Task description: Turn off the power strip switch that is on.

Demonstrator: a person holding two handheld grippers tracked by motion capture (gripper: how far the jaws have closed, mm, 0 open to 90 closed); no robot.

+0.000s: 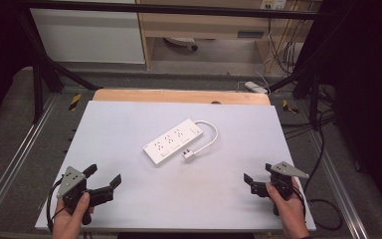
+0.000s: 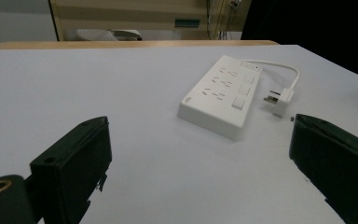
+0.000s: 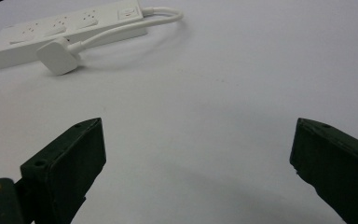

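A: Start big. What is on the white table (image 1: 129,199)?

B: A white power strip (image 1: 173,140) lies flat near the middle of it, sockets up. In the high view its long axis runs on a diagonal, from near-left to far-right, and the end with the switch points to the far right.

A: And the cord?

B: A short white cable (image 1: 212,135) leaves that far-right end, loops out to the right and curls back to the plug (image 1: 189,156), which lies just beside the strip's near long edge.

A: Do the gripper views add anything?

B: The left gripper view shows the plug's metal prongs pointing toward the strip, and the rows of socket holes clearly. The right gripper view shows the plug's smooth back instead, with the strip behind it.

A: The grippers themselves?

B: The left gripper (image 1: 102,179) sits at the near-left of the table, jaws spread wide with bare table between them. The right gripper (image 1: 258,178) sits at the near-right, jaws equally wide apart, holding nothing. Both are well apart from the strip.
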